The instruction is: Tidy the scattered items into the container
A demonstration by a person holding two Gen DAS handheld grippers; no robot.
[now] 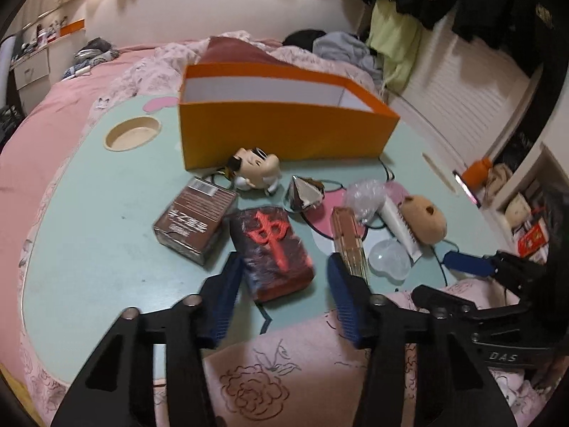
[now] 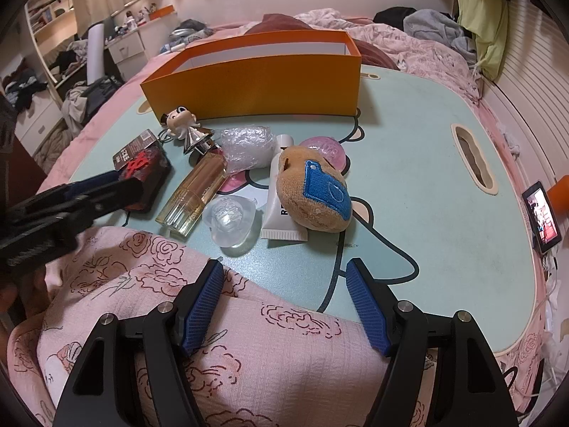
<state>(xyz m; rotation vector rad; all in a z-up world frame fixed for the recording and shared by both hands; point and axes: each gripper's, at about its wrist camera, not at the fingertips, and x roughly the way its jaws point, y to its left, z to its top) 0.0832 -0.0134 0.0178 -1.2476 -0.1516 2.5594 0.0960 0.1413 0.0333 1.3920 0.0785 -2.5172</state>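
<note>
An empty orange box [image 1: 281,131] [image 2: 256,85] stands at the back of a pale green lap table [image 1: 92,235] [image 2: 426,163]. My left gripper [image 1: 282,267] is open, its fingers on either side of a dark block with a red character [image 1: 272,249] [image 2: 147,167], not closed on it. My right gripper [image 2: 286,274] is open and empty at the table's near edge, short of a brown plush toy [image 2: 313,192] [image 1: 425,219]. A perfume bottle [image 2: 193,195] [image 1: 350,240], clear heart case [image 2: 229,219], white tube [image 2: 279,206], bubble wrap [image 2: 245,147], small figurine [image 2: 181,122] [image 1: 254,170] and brown box [image 1: 195,220] lie scattered.
The table rests on a bed with a pink floral blanket [image 2: 249,348] [image 1: 284,373] over its near edge. A phone [image 2: 542,211] sits at the right. Clothes [image 2: 434,26] are piled on the bed behind the box. The table has a round cup recess [image 1: 131,133] and a slot [image 2: 473,158].
</note>
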